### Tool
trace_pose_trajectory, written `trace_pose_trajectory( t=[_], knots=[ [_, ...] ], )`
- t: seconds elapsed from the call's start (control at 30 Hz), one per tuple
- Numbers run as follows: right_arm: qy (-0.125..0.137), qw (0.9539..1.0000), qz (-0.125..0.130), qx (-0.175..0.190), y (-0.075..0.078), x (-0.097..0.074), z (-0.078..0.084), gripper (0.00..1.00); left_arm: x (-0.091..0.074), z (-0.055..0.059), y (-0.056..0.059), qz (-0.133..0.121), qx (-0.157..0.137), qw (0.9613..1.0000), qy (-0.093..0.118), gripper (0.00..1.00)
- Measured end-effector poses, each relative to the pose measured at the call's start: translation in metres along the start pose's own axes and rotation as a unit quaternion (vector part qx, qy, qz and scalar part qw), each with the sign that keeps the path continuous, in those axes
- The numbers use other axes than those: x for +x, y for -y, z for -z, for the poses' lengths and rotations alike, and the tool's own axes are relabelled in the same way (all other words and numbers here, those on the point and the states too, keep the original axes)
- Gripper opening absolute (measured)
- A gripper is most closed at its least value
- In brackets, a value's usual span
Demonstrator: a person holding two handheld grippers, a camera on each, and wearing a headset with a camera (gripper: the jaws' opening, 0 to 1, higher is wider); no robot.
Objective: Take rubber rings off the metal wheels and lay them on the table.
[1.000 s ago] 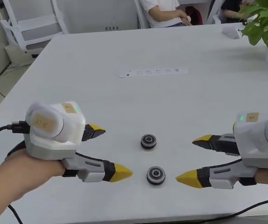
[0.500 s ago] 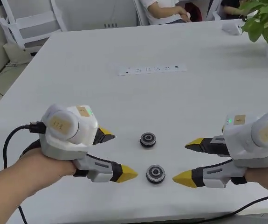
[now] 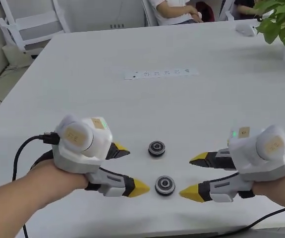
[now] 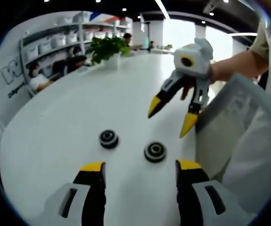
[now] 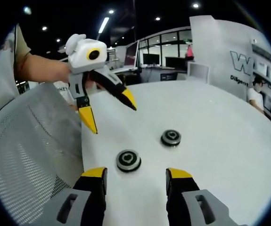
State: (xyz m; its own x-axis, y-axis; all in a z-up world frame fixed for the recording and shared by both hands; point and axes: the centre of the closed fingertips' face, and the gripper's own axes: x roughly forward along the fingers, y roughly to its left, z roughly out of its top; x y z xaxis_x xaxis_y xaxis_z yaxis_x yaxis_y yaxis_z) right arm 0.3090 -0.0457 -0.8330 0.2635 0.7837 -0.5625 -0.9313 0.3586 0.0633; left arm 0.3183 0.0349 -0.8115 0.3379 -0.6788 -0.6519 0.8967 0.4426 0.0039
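Observation:
Two small metal wheels with black rubber rings lie flat on the white table [image 3: 83,79]. The near wheel [image 3: 165,185] [image 4: 154,151] [image 5: 128,160] lies between my two grippers. The far wheel [image 3: 156,148] [image 4: 109,139] [image 5: 171,138] lies just behind it. My left gripper [image 3: 131,167] [image 4: 140,165] [image 5: 110,115] is open, its yellow tips a short way left of the near wheel. On the other side my right gripper [image 3: 192,175] [image 5: 136,173] [image 4: 170,117] is open too and points at the same wheel. Neither gripper touches a wheel.
A white power strip [image 3: 161,74] lies mid-table beyond the wheels. A potted plant [image 3: 281,20] stands at the far right corner. A white chair [image 3: 28,25] and a seated person [image 3: 174,10] are past the far edge. The table's front edge runs just below the grippers.
Both grippers have closed in on the near wheel from left and right, still open. The wheels have not moved.

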Motion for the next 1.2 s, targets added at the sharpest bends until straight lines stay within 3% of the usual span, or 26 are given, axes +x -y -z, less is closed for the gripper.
trace_pose_trajectory(
  t=[0.2,0.63,1.0,1.2],
  knots=[
    [-0.002,1.0,-0.007,-0.005,-0.002,0.005,0.003,0.45,0.005,0.002,0.004,0.01,0.001,0.9999,-0.005,0.57],
    [-0.007,0.9997,-0.019,-0.011,-0.006,0.014,0.006,0.41,0.017,-0.006,0.008,0.017,0.004,0.9998,0.009,0.49],
    [-0.01,0.9997,-0.022,-0.009,-0.007,0.017,0.01,0.41,0.025,-0.001,0.016,0.03,0.002,0.9995,-0.005,0.45],
    [-0.008,0.9996,-0.024,-0.009,-0.008,0.018,0.01,0.4,0.029,-0.005,0.021,0.038,0.003,0.9993,0.001,0.44]
  ],
)
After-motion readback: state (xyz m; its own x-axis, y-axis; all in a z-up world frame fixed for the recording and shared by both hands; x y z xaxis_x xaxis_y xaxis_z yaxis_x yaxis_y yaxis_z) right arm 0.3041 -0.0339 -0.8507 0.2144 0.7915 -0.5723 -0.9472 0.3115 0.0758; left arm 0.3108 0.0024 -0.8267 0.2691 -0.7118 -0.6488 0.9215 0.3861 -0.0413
